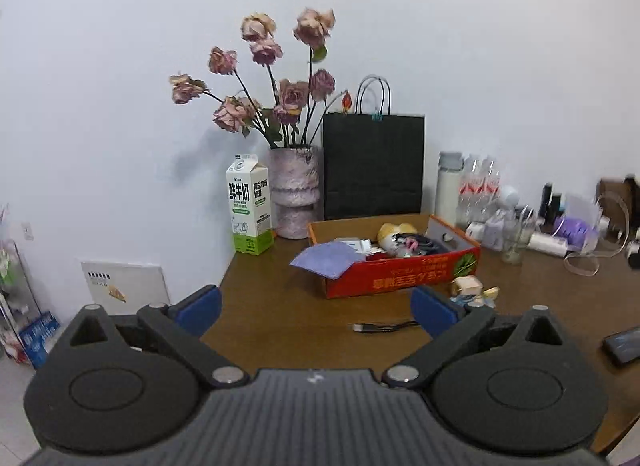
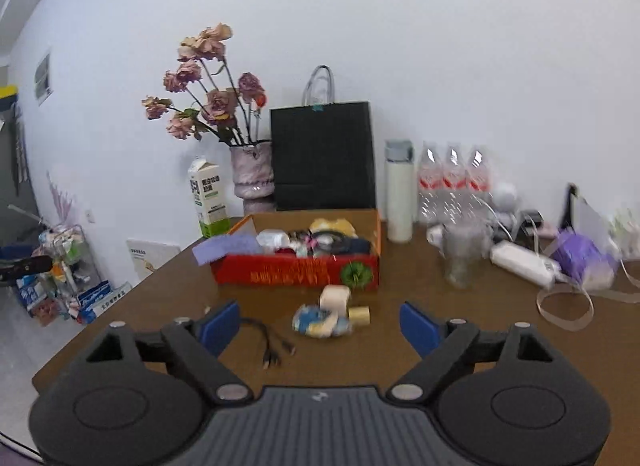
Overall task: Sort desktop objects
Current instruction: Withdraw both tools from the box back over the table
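Observation:
A red cardboard box [image 1: 404, 276] [image 2: 296, 270] stands on the brown desk [image 1: 280, 322] [image 2: 400, 350], holding a purple cloth [image 1: 326, 260] [image 2: 226, 246], a yellow plush and several small items. In front of it lie a black cable [image 1: 380, 327] [image 2: 272, 344], small cream blocks [image 1: 466, 286] [image 2: 335, 297] and a blue-and-cream packet [image 2: 320, 322]. My left gripper [image 1: 318, 312] is open over the desk's near part, nothing between its blue pads. My right gripper [image 2: 320, 328] is open too, well short of the packet and empty.
Along the wall stand a milk carton [image 1: 249, 209] [image 2: 208, 201], a vase of dried roses [image 1: 294, 189] [image 2: 253, 175], a black paper bag [image 1: 374, 165] [image 2: 322, 155], a white flask [image 2: 399, 189], water bottles [image 2: 452, 181], a glass [image 2: 460, 254] and purple clutter [image 2: 582, 256]. A phone [image 1: 624, 344] lies at right.

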Motion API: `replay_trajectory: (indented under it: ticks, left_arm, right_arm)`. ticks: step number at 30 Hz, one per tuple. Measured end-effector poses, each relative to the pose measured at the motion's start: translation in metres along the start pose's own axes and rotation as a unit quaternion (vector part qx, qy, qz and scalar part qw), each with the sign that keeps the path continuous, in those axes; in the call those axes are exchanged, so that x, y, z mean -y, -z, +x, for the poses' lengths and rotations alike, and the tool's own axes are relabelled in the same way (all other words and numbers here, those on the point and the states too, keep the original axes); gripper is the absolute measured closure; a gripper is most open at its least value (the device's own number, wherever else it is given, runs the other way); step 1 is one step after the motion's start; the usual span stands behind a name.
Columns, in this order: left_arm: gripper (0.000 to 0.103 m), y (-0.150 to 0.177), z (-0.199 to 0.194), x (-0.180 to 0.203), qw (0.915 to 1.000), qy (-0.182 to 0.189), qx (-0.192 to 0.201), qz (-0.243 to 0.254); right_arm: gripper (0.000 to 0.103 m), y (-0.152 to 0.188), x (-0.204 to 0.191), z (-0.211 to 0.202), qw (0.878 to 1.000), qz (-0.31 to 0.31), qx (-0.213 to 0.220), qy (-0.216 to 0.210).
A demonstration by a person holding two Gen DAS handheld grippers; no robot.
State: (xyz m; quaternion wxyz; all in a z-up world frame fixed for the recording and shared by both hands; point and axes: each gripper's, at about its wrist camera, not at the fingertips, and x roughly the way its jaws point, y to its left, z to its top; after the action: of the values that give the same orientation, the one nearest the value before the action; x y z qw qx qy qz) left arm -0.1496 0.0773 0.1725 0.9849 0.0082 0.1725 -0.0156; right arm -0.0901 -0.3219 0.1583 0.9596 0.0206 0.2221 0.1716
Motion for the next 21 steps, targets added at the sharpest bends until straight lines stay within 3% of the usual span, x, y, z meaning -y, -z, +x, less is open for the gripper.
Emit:
replay_trajectory:
  ticks: [4, 7, 9, 16, 21]
  left_arm:
    - [0.000, 0.018, -0.023, 0.017, 0.9998, -0.010, 0.010, 0.010]
    - [0.000, 0.029, -0.028, 0.024, 0.9999, 0.008, -0.002, 0.012]
    - [0.000, 0.035, -0.032, 0.029, 0.9997, -0.007, 0.001, 0.022]
    - [0.000, 0.047, -0.035, 0.018, 0.9998, 0.001, 0.009, -0.018]
    - [0.000, 0.049, -0.039, 0.016, 0.9992, 0.014, 0.020, -0.031]
  right_arm:
    - [0.016, 0.028, -0.004, -0.033, 0.999, 0.037, 0.025, 0.004]
    - [0.016, 0.038, -0.003, -0.052, 0.997, 0.058, 0.042, 0.011]
    - [0.015, 0.043, -0.004, -0.064, 0.997, 0.055, 0.050, 0.026]
    - [0.014, 0.064, -0.008, -0.076, 0.997, 0.043, 0.039, 0.053]
    - [0.014, 0.067, -0.012, -0.076, 0.997, 0.045, 0.039, 0.050]
